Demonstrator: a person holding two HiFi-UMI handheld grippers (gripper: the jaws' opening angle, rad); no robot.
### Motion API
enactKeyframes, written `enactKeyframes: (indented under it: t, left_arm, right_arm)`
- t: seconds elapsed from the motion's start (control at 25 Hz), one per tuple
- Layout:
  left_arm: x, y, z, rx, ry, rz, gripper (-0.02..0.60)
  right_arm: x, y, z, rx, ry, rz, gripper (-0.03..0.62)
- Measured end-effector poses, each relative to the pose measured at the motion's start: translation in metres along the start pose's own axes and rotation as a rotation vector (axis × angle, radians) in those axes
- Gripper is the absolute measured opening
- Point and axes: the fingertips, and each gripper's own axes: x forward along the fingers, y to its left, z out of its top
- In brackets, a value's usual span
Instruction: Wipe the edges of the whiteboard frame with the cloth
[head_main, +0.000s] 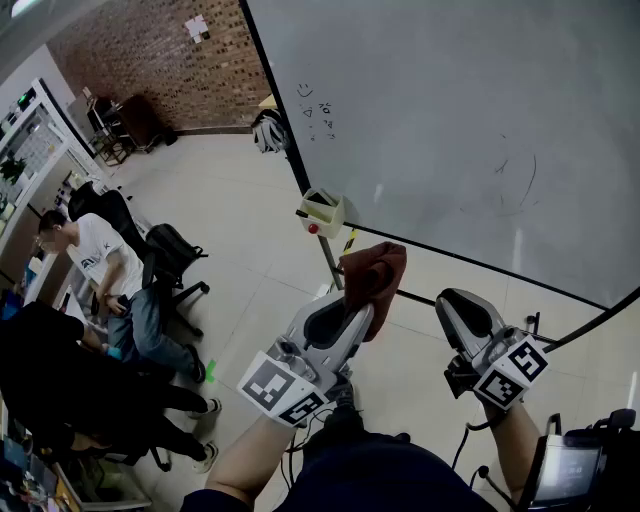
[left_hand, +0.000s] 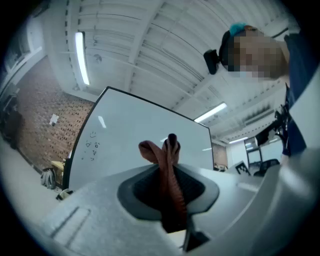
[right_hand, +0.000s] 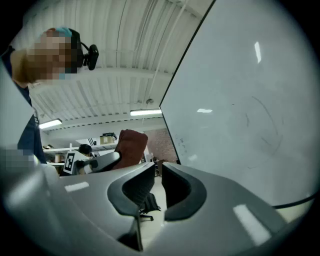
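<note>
The whiteboard (head_main: 450, 120) fills the upper right of the head view, with its black frame's left edge (head_main: 275, 95) and bottom edge (head_main: 480, 262) showing. My left gripper (head_main: 365, 300) is shut on a reddish-brown cloth (head_main: 375, 270), which it holds up just below the board's lower left corner. In the left gripper view the cloth (left_hand: 167, 165) is pinched between the jaws, facing the board (left_hand: 140, 135). My right gripper (head_main: 455, 305) hovers to the right, below the bottom edge. Its jaws (right_hand: 159, 175) are drawn together with only a thin slit, and nothing is between them. The cloth (right_hand: 131, 147) shows beside it.
A small holder with a red item (head_main: 322, 212) hangs at the board's lower left corner, above the stand leg (head_main: 330, 262). A seated person (head_main: 95, 255) and office chairs (head_main: 175, 255) are at the left. A screen device (head_main: 580, 470) sits at bottom right. A brick wall (head_main: 150, 50) stands behind.
</note>
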Motion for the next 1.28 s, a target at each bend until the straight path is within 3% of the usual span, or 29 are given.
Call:
enactKeyframes:
  t: [0.08,0.24,0.36,0.44,0.56,0.72,0.88,1.04,1.16,1.28]
  left_arm:
    - [0.001,0.021,0.009,-0.036,-0.030,-0.025,0.071]
    - [0.010,0.057,0.027,-0.109,-0.090,-0.116,0.071]
    - [0.018,0.081,0.041,-0.234,-0.129,-0.264,0.071]
    - [0.022,0.096,0.052,-0.334,-0.153,-0.381,0.071]
    - [0.026,0.125,0.061,-0.400,-0.159,-0.483,0.071]
    - [0.032,0.168,0.059,-0.468,-0.142,-0.507,0.071]
    - [0.043,0.204,0.056,-0.550,-0.147,-0.469,0.085]
    - [0.054,0.229,0.057,-0.491,-0.158,-0.365,0.144]
    - [0.056,0.230,0.071,-0.380,-0.139,-0.258,0.142]
    - [0.066,0.238,0.093,-0.155,-0.084,-0.109,0.102]
  right_arm:
    - [0.030,0.010,0.005,0.042,-0.006,0.090,0.125]
    - [0.090,0.030,0.011,0.198,-0.001,0.329,0.221]
    - [0.133,0.042,0.016,0.327,0.004,0.504,0.264]
    - [0.160,0.047,0.021,0.371,0.012,0.575,0.284]
    - [0.194,0.056,0.026,0.373,0.039,0.648,0.280]
    - [0.236,0.053,0.023,0.292,0.072,0.617,0.100]
    - [0.267,0.039,0.023,0.261,0.088,0.579,0.072]
    - [0.283,0.010,0.040,0.193,0.089,0.552,0.071]
    - [0.280,-0.006,0.075,0.068,0.092,0.492,0.071]
    - [0.286,-0.016,0.125,-0.127,0.074,0.424,0.071]
